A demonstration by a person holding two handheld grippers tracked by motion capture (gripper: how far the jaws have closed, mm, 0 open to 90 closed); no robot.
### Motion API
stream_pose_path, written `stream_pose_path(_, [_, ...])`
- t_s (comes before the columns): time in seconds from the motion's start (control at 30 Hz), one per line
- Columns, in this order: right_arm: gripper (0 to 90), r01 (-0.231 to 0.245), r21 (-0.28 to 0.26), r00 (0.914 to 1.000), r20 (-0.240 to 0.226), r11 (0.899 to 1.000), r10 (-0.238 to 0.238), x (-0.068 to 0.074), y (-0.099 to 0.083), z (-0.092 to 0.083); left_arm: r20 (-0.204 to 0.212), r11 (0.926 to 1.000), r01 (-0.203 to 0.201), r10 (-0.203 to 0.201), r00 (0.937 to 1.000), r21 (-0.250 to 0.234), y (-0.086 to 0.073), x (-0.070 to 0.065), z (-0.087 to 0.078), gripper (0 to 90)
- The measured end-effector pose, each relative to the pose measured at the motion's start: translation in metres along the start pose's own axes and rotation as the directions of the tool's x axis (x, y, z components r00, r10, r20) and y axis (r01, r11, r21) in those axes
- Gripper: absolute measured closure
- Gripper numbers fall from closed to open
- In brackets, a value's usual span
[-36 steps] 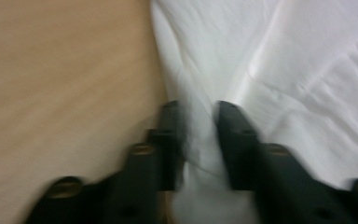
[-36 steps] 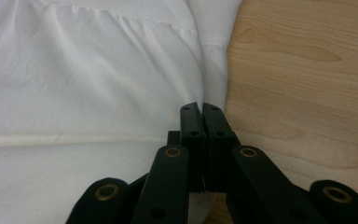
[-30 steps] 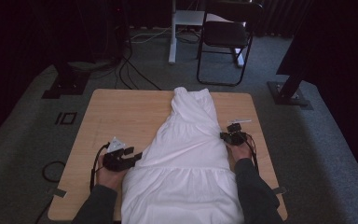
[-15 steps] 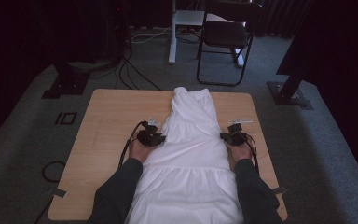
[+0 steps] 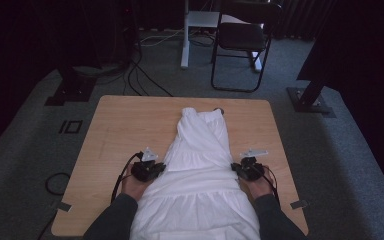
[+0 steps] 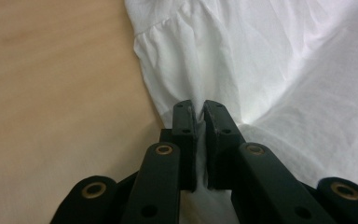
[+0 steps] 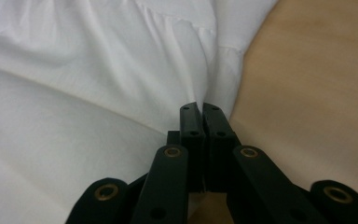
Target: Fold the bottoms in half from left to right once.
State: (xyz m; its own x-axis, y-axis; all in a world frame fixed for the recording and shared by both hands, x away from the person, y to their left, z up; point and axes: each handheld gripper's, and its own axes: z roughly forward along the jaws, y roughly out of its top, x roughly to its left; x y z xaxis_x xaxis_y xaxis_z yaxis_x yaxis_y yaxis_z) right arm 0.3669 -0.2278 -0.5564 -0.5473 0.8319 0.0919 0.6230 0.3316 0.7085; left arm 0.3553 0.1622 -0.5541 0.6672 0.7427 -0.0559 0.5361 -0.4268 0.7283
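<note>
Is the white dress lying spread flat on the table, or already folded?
Mostly spread. The white dress lies lengthwise along the table, skirt toward the person; only its top looks slightly crossed over.

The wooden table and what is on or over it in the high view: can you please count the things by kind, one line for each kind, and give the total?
White dress: 1
Handheld grippers, left gripper and right gripper, both clamped on the dress edges: 2
Wooden table: 1
Total: 4
</note>
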Motion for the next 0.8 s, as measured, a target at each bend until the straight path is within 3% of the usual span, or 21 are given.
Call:
stream_pose_path(0.17, [86.4, 0.034, 0.029, 0.9990, -0.028, 0.999, -0.034, 0.021, -0.019, -0.018, 0.031, 0.9999, 0.008, -0.007, 0.9995, -0.013, -0.021, -0.015, -0.016, 83.5])
stream_pose_path(0.27, [73.1, 0.088, 0.047, 0.9957, 0.024, 0.995, -0.089, 0.026, -0.015, -0.023, 0.009, 0.9998, -0.017, 0.017, 0.9998, -0.011, -0.022, -0.021, -0.018, 81.0])
stream_pose_path(0.33, [66.8, 0.080, 0.007, 0.9963, 0.032, 0.997, -0.080, 0.024, -0.006, -0.026, 0.014, 0.9998, -0.013, 0.014, 0.9998, -0.012, -0.022, -0.020, -0.017, 79.0])
stream_pose_path(0.43, [58.8, 0.059, -0.069, 0.9981, 0.019, 0.996, -0.058, 0.019, 0.020, -0.026, 0.020, 0.9997, 0.002, -0.001, 0.9998, -0.023, -0.022, -0.019, -0.016, 76.9])
stream_pose_path(0.5, [55.7, 0.065, -0.072, 0.9979, 0.002, 0.995, -0.065, 0.015, 0.040, -0.015, 0.020, 0.9997, 0.000, 0.001, 0.9998, -0.024, -0.022, -0.019, -0.016, 75.2])
stream_pose_path(0.6, [50.0, 0.018, -0.045, 0.9966, -0.079, 0.999, -0.022, 0.005, 0.064, 0.012, 0.022, 0.9997, -0.002, 0.002, 0.9998, -0.025, -0.022, -0.019, -0.016, 71.3])
stream_pose_path(0.67, [47.5, -0.014, -0.041, 0.9907, -0.136, 0.999, 0.009, 0.000, 0.075, 0.029, 0.026, 0.9996, -0.007, 0.008, 0.9996, -0.026, -0.022, -0.019, -0.016, 67.9])
stream_pose_path(0.73, [46.9, -0.029, -0.032, 0.9881, -0.152, 0.999, 0.024, -0.001, 0.079, 0.039, 0.032, 0.9997, -0.004, 0.004, 0.9995, -0.026, -0.023, -0.019, -0.017, 65.4])
stream_pose_path(0.77, [47.3, -0.046, -0.003, 0.9801, -0.193, 0.999, 0.045, -0.002, 0.083, 0.052, 0.032, 0.9997, 0.000, 0.001, 0.9995, -0.026, -0.023, -0.019, -0.017, 60.9])
stream_pose_path(0.8, [54.7, -0.046, 0.022, 0.9776, -0.204, 0.999, 0.050, -0.001, 0.083, 0.057, 0.034, 0.9996, 0.002, -0.001, 0.9994, -0.027, -0.023, -0.019, -0.017, 60.0])
